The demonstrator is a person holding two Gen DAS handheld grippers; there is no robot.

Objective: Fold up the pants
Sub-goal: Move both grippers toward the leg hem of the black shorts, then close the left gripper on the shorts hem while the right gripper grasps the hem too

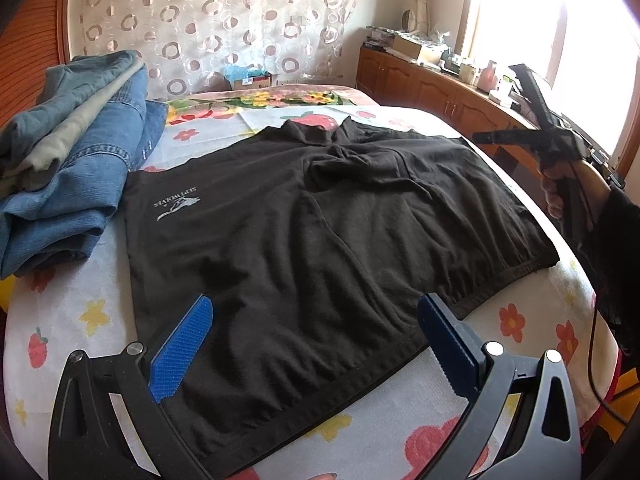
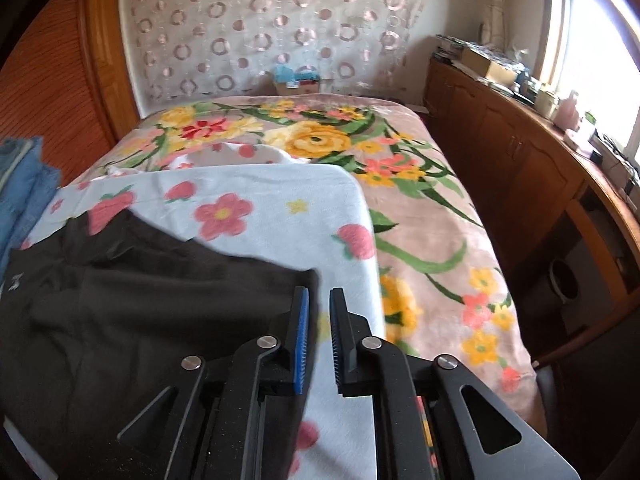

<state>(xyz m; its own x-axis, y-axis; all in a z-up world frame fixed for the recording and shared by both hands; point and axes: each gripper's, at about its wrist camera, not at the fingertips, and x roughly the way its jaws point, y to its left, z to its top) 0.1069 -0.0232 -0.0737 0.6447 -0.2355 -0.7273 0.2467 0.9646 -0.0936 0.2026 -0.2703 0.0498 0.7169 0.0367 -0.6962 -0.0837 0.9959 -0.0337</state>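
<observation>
Black pants (image 1: 320, 240) lie spread flat on a white sheet with strawberries and flowers (image 1: 80, 312); a pale logo shows near their left edge. My left gripper (image 1: 316, 308) is wide open just above the pants' near hem, holding nothing. My right gripper (image 1: 516, 104) is raised in the air at the right of the pants, held in a hand. In the right wrist view the right gripper (image 2: 319, 300) is nearly closed with a narrow gap and empty, above the pants' (image 2: 140, 312) right edge.
A pile of blue jeans and other folded clothes (image 1: 72, 160) lies at the left of the pants. A floral blanket (image 2: 420, 220) covers the far bed. A wooden cabinet (image 2: 520, 168) with clutter runs along the right under a bright window.
</observation>
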